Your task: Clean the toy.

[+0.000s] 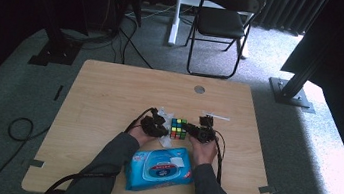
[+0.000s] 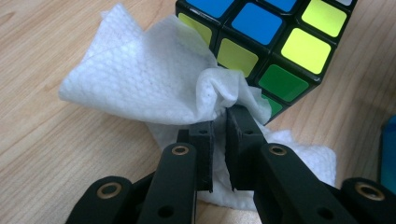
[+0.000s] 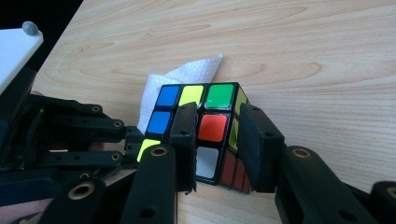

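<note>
Left tongs (image 2: 219, 126) pinching crumpled white wipe (image 2: 154, 79), right tongs (image 3: 217, 135) clamping multicoloured cube (image 3: 205, 126)

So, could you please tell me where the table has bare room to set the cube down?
The tabletop is bare left of the left gripper, right of the right gripper, and beyond the cube towards the round hole. The near middle is crowded by the wet-wipe pack.

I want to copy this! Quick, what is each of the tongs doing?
Left tongs: shut on the white wet wipe, pressed against the cube.
Right tongs: shut on the Rubik's cube, gripping one corner.
</note>
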A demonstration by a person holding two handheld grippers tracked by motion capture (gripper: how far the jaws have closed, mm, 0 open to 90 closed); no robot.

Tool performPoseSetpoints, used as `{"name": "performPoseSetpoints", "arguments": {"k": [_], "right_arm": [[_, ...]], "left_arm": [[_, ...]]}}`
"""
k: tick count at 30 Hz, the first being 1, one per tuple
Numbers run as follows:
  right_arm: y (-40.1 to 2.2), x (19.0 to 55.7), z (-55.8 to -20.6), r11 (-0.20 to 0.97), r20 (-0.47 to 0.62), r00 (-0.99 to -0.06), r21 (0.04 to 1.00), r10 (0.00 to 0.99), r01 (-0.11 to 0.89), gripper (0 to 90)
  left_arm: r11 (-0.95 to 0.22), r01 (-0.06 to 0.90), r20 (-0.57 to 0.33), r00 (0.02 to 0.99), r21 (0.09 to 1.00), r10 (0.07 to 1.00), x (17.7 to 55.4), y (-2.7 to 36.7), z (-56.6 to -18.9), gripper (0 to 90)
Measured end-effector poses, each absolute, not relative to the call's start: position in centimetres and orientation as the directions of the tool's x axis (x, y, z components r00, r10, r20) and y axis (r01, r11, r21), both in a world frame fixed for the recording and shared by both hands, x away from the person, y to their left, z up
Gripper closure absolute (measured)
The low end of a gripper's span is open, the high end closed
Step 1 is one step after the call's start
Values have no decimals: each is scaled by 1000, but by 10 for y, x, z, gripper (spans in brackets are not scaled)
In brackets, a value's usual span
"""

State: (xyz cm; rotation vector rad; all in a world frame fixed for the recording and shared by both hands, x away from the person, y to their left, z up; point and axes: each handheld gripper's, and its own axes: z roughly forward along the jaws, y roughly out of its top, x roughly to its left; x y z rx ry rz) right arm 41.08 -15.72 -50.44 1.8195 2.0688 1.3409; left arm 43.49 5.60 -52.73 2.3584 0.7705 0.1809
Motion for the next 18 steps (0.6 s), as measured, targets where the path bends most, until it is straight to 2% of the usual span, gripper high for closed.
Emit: {"name": "performPoseSetpoints", "arguments": {"k": [18], "right_arm": [[-158,410,-505,-92,472,-292,636,832,766,685]], "left_arm": [[-599,469,-53,813,649,580,433,59,-516,816]]}}
